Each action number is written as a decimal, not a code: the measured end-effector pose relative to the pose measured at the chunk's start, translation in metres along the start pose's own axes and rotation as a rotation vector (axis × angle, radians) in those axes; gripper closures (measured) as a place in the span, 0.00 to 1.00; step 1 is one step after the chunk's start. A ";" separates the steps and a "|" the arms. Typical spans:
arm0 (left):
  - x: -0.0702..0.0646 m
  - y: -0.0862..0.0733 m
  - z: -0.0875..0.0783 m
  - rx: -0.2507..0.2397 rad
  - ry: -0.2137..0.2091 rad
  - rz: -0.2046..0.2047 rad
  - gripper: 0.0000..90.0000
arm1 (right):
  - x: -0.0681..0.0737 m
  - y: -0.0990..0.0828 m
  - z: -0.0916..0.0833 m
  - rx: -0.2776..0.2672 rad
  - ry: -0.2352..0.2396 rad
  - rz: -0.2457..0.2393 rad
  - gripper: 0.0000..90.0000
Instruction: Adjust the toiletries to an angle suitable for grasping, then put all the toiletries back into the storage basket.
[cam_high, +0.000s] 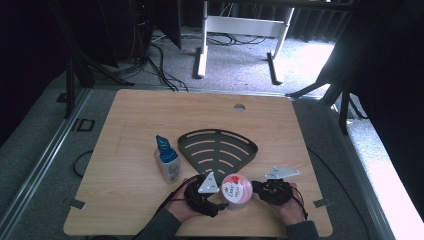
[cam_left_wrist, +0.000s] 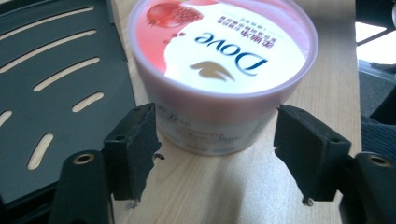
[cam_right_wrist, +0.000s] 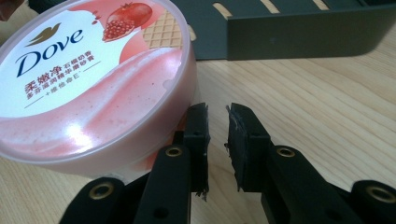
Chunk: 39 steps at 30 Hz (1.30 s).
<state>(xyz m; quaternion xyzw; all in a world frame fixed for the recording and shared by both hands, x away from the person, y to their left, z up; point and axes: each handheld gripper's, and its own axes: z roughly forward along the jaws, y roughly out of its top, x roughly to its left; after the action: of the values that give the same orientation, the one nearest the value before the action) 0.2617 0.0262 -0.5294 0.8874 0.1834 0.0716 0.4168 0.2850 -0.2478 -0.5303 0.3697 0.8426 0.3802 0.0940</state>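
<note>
A: While the tub (cam_high: 236, 191) stands upright near the table's (cam_high: 125, 125) near edge, just short of the tray's (cam_high: 218, 148) pointed near corner, how do you list the two tools?

B: Item one, left gripper (cam_left_wrist: 219, 154): jaws apart, one on each side of the tub's wall, neither pad pressing on it as far as its own view shows. Item two, right gripper (cam_right_wrist: 217, 140): jaws nearly together with nothing between them, their tips just beside the tub's side; one pad may graze the rim, I cannot tell.

A: And the tub itself?

B: Round pink tub, lid on, printed label with a pomegranate, resting on the wood between the two hands. Nothing lifts it.

A: Other stock?

B: Dark slotted tray, fan-shaped, middle of the table. One blue-capped bottle (cam_high: 167, 159) lying beside the tray's left edge, well clear of the jaws.

A: Step in hand?

B: By my reading, the approach to a grasp: the left jaws bracket the tub, the right one steadies or waits at its flank.

A: Next move calls for?

B: Probably closing the left jaws squarely on the wall below the lid's rim, low enough that the lid does not pop, then lifting straight before carrying it toward the tray.
</note>
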 end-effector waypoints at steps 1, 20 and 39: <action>-0.001 -0.001 0.000 -0.004 0.006 -0.001 0.32 | 0.002 0.000 0.001 -0.001 0.001 -0.005 0.86; 0.002 -0.014 -0.002 -0.004 -0.003 -0.001 0.30 | -0.004 -0.002 0.006 0.006 0.046 -0.062 0.68; 0.005 -0.018 0.000 -0.002 -0.021 0.008 0.31 | 0.006 -0.019 -0.003 -0.002 0.190 -0.219 0.55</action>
<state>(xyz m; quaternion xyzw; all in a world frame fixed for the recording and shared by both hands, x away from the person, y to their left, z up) 0.2620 0.0386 -0.5436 0.8885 0.1753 0.0640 0.4193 0.2689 -0.2543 -0.5411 0.2379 0.8825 0.4018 0.0552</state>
